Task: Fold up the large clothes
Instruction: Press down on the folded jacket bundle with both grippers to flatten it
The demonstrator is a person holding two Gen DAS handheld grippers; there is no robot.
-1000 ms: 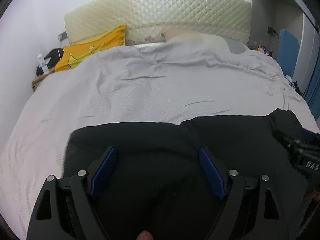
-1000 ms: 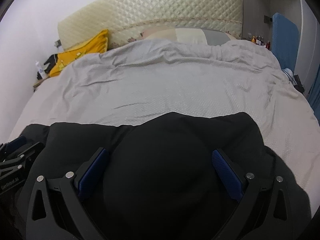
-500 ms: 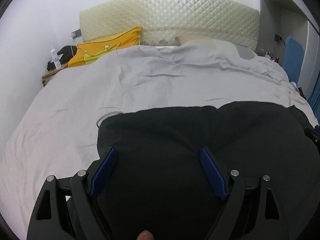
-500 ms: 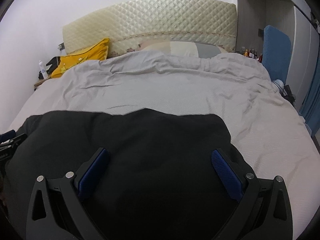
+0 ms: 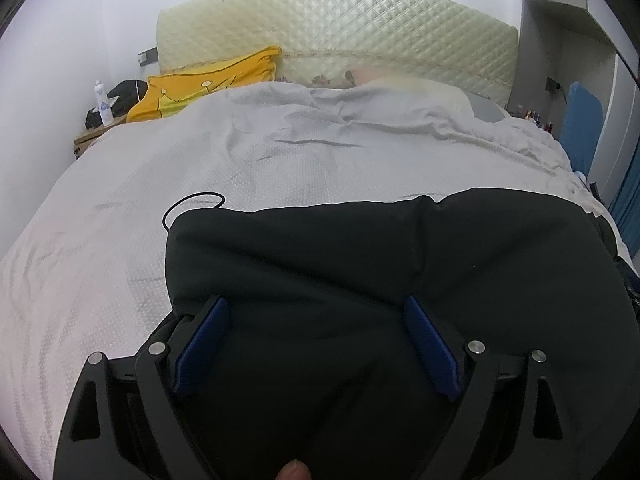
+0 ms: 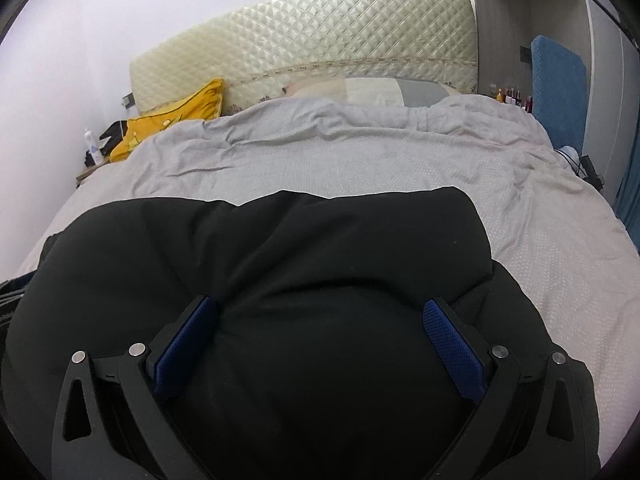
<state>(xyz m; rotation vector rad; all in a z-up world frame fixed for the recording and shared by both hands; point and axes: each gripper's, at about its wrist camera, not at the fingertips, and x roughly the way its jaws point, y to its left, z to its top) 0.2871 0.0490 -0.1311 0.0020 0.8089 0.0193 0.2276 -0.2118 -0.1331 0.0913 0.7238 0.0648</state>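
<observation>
A big black garment (image 5: 360, 280) is lying on the bed, spread over the grey duvet (image 5: 280, 168) at the near end, and it fills most of the lower half of both wrist views. Its far edge runs roughly straight across the bed, with a thin black cord (image 5: 192, 204) looping out onto the duvet at the garment's left corner in the left wrist view.

The left hand-held gripper (image 5: 316, 344) has its 2 blue pads (image 5: 200, 344) spread wide apart, with the black fabric bulging up in between them. Nothing is pinched, the pads just sit on either side of the bulge. Same deal for the right hand-held gripper (image 6: 320, 348): blue pads (image 6: 452, 352) wide apart, cloth mounded between them, not clamped on anything. In the right wrist view the garment (image 6: 280, 260) reaches close to the left edge of the frame, and bare duvet (image 6: 360, 168) shows to its right and beyond it.

Farther back there's a quilted cream headboard (image 5: 340, 36) against the wall, a yellow pillow (image 5: 208, 84) at the head of the bed on the left, and a small white bottle (image 5: 103, 104) on a nightstand beside it. A blue cushion-like thing (image 6: 558, 84) stands upright on the right side of the room.
</observation>
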